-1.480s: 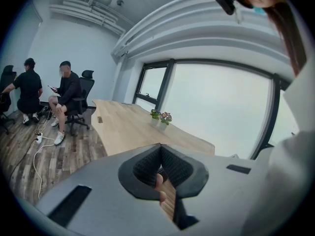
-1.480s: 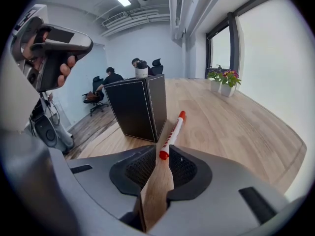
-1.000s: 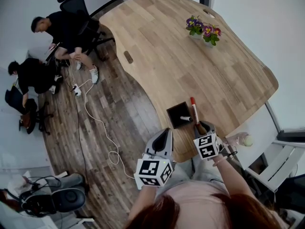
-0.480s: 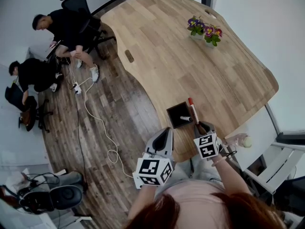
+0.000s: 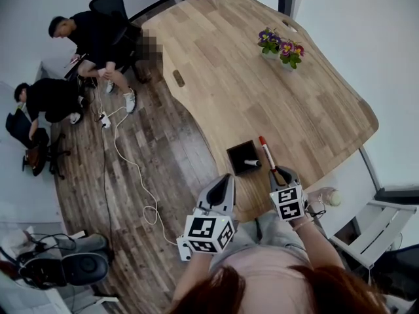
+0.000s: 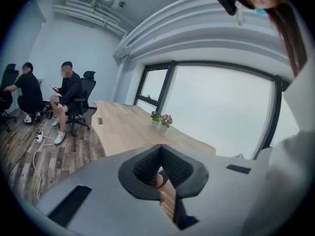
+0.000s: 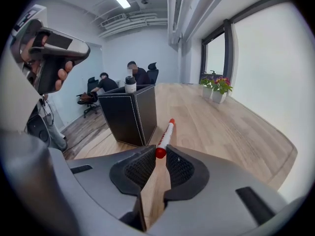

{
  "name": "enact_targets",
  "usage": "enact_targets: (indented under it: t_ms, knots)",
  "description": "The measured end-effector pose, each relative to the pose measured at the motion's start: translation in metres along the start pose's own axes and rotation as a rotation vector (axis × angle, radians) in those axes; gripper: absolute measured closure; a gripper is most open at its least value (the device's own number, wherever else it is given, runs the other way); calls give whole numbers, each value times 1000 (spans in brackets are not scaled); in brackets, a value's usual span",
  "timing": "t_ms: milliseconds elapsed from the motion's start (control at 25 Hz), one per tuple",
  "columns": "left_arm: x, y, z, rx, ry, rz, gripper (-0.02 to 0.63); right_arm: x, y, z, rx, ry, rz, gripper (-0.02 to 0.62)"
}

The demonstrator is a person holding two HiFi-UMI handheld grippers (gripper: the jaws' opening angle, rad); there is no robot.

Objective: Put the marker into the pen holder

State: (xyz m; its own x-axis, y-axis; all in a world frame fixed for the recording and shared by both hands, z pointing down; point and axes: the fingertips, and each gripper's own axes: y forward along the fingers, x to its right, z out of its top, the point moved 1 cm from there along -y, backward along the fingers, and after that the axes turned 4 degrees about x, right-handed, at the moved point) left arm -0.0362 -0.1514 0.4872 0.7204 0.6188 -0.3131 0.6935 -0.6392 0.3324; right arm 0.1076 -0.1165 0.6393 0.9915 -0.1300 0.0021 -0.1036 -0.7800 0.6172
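Right gripper point(image 7: 158, 155) pinches the near red end of the white, red-capped marker point(image 7: 166, 134), which points to 12 o'clock, on or just over the light wooden table point(image 7: 211, 127). The black square pen holder point(image 7: 129, 114) stands just beside the marker, at its 10 o'clock. Left gripper point(image 6: 160, 147) has its jaws pressed together, with nothing between them.

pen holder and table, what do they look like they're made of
Pen holder: probably black leather or imitation leather over stiff panels; matte faces with pale stitching along the edges.
Table: wood or wood-look laminate; light planks with visible grain, low sheen.
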Motion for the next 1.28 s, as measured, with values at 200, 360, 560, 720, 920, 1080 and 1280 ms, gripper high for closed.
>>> enact_targets:
  t_ms: [200,360,560,720,920,1080,1280]
  knots:
    - [3,-4,5,21,3,1,604,4,-9,8,32,-2,-4,537]
    - [4,-9,7,37,4,5,604,4,-16,14,52,-13,-3,537]
    - [5,-13,9,48,11,8,604,4,-28,24,76,-18,3,537]
    - [6,-14,13,63,11,10,604,5,-36,34,101,-17,4,537]
    - [10,-17,17,75,21,8,606,5,-46,45,132,-17,7,537]
    - [11,-21,18,84,28,8,604,3,-54,53,160,-28,12,537]
    - [14,-22,20,91,30,10,604,4,-65,62,186,-31,25,537]
